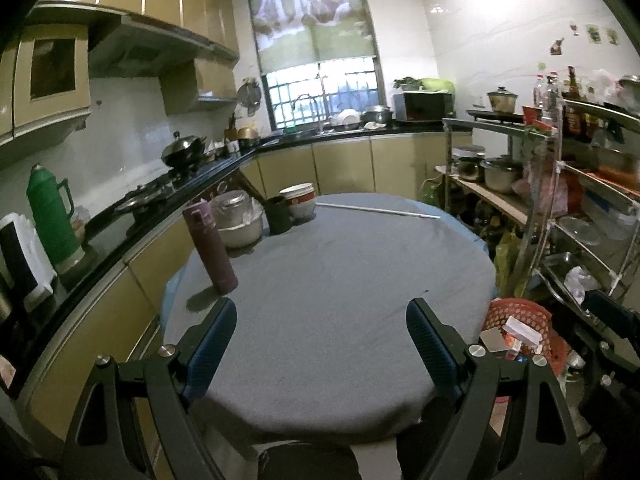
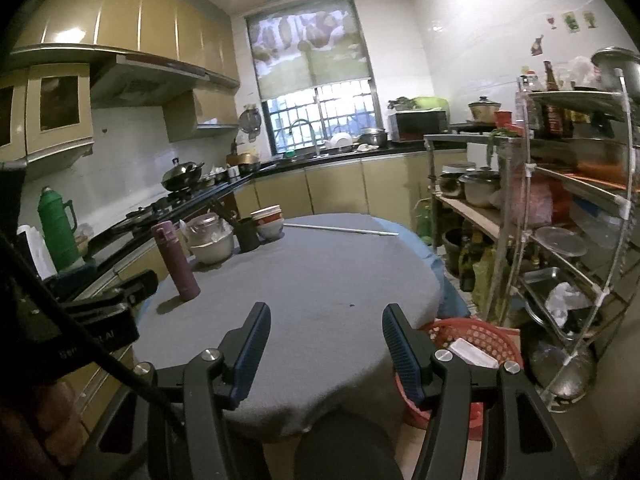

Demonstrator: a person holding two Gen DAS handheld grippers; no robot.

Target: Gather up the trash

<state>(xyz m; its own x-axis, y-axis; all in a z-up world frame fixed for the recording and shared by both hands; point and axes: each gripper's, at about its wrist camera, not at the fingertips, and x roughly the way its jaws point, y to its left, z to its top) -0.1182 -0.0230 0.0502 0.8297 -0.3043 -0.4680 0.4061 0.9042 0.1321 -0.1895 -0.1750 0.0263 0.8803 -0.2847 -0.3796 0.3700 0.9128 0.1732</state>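
A red mesh waste basket stands on the floor right of the round grey-covered table; it holds boxes and paper scraps. It also shows in the right wrist view, with a white box inside. My left gripper is open and empty above the table's near edge. My right gripper is open and empty, also over the near edge, with the basket just right of its right finger. The left gripper's body shows at the left of the right wrist view.
On the table's far left stand a purple flask, a covered pot, a dark cup and stacked bowls. A thin rod lies at the far edge. A metal rack stands right, counter left.
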